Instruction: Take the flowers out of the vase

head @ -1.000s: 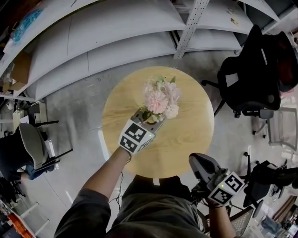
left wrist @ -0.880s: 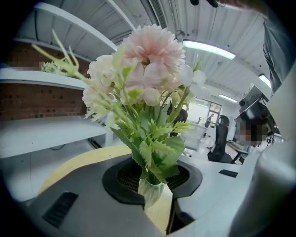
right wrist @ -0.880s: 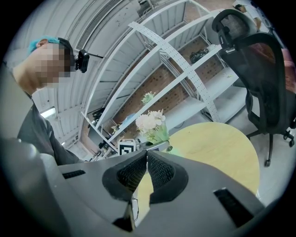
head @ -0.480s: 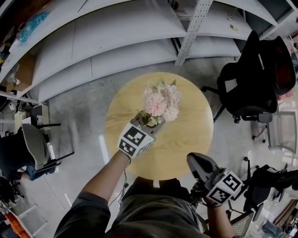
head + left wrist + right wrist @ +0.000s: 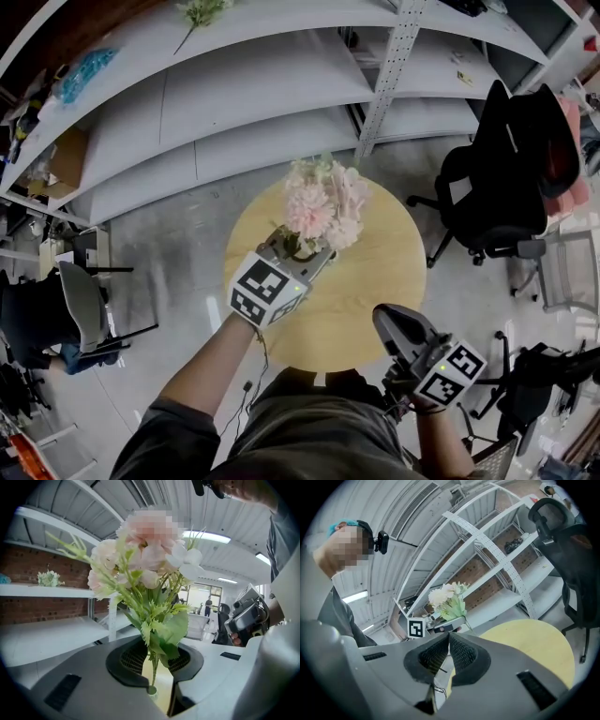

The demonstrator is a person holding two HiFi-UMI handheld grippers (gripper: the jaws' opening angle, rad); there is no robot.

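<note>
A bunch of pale pink flowers [image 5: 323,202] with green leaves stands up between the pads of my left gripper [image 5: 298,249], above the round wooden table [image 5: 375,281]. In the left gripper view the thin green stems [image 5: 153,667] run down through the narrow gap of the left gripper [image 5: 152,660], whose jaws are closing on them. No vase shows; the spot under the bunch is hidden. My right gripper [image 5: 389,321] hangs at the table's near edge, shut and empty. The right gripper view looks over the right gripper [image 5: 448,637] at the flowers [image 5: 447,599].
White shelving [image 5: 234,84] with a perforated post [image 5: 384,70] curves behind the table. A black office chair [image 5: 506,159] stands at the right, a grey chair [image 5: 80,300] at the left. Another small bunch of flowers [image 5: 202,9] lies on a top shelf.
My left gripper has risen with the flowers in it, so both look larger and nearer the camera. The right gripper has come up a little too.
</note>
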